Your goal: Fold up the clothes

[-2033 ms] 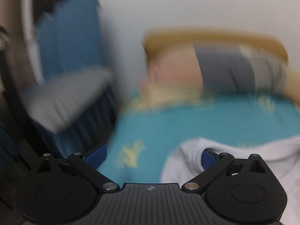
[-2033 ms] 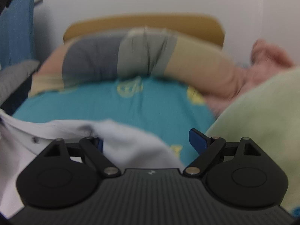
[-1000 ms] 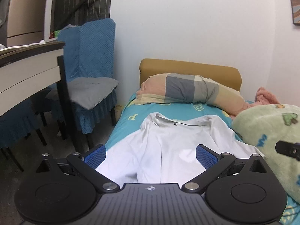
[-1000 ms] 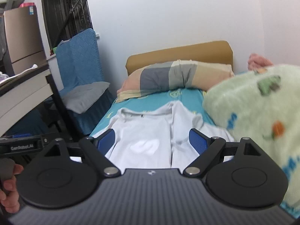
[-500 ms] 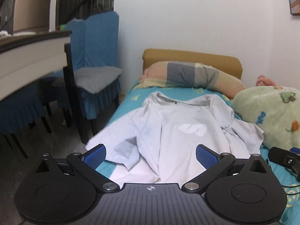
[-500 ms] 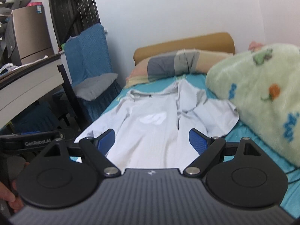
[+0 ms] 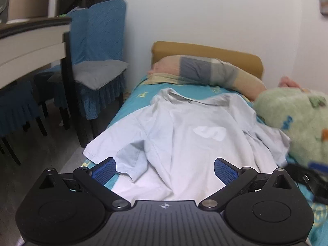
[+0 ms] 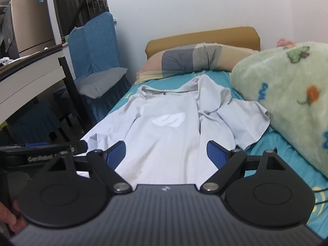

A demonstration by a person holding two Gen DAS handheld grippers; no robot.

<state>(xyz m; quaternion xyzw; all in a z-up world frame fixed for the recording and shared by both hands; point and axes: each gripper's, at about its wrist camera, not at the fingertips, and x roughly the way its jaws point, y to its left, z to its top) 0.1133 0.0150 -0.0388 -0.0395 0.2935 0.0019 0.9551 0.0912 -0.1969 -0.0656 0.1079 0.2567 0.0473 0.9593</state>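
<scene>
A pale blue polo shirt (image 7: 184, 135) (image 8: 164, 131) lies spread face up on the teal bed sheet (image 7: 143, 94), collar toward the headboard, with a white logo on the chest. Its left sleeve hangs over the bed's edge and its right sleeve is rumpled against a green blanket. My left gripper (image 7: 165, 169) is open, hovering over the shirt's lower hem with nothing between its blue pads. My right gripper (image 8: 166, 153) is also open above the hem. The left gripper's body (image 8: 37, 155) shows at the left of the right wrist view, held by a hand (image 8: 8, 219).
A fluffy green blanket (image 8: 287, 94) is heaped along the right side of the bed. A striped pillow (image 7: 205, 71) lies against the mustard headboard (image 8: 205, 37). Left of the bed stand a blue-covered chair (image 7: 96, 61) and a table (image 7: 30, 45).
Both grippers have drawn back from the collar toward the foot of the bed and dropped lower; the whole shirt now lies spread in view. Both stayed open.
</scene>
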